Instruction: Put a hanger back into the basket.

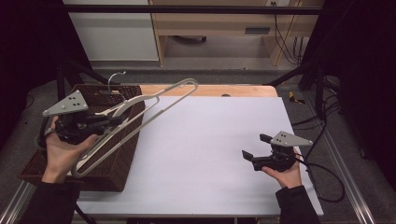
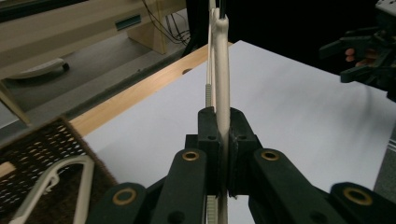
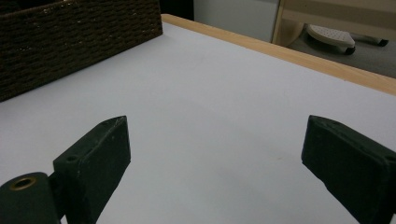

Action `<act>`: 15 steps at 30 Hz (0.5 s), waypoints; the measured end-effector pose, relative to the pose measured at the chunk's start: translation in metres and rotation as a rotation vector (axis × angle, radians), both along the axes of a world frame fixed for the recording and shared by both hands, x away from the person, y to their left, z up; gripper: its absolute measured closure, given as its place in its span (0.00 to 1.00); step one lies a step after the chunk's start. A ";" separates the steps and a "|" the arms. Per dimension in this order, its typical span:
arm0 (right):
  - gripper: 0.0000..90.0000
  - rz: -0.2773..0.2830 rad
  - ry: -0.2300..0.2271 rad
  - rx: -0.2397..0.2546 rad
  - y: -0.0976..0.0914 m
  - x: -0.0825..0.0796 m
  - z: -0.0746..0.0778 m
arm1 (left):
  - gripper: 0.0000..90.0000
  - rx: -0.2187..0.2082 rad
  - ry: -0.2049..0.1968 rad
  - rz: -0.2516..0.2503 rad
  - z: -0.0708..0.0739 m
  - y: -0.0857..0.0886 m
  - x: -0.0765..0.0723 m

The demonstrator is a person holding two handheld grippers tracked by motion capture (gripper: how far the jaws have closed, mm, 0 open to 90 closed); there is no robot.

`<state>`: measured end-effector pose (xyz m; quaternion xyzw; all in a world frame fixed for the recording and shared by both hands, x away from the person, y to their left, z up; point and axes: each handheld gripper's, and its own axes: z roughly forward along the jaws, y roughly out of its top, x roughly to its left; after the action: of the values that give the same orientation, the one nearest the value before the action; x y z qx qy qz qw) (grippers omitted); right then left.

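Over wicker basket (image 1: 122,154), table's left edge: cream hanger (image 1: 154,100), clamped in left hand-held gripper (image 1: 114,120), lifted clear for carrying; right hand-held gripper (image 1: 254,149) idle, jaws apart, above table (image 1: 210,140)

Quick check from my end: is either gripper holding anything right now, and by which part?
The left gripper is shut on the cream hanger, clamped on one of its thin bars near the hook end. The right gripper is open over the white table, holding nothing.
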<state>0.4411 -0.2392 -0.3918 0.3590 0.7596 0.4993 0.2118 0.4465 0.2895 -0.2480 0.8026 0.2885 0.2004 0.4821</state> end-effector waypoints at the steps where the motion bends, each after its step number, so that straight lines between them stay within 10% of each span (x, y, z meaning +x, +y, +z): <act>1: 0.09 -0.001 0.002 0.000 0.000 0.000 0.000 | 0.96 0.002 0.003 0.011 0.000 0.005 0.003; 15: 0.08 -0.010 0.008 -0.002 0.000 0.002 -0.003 | 0.96 0.019 0.046 0.130 -0.021 0.073 0.039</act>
<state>0.4432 -0.2393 -0.3945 0.3649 0.7590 0.4960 0.2115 0.4858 0.3626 -0.2688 0.7910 0.3492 0.2153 0.4538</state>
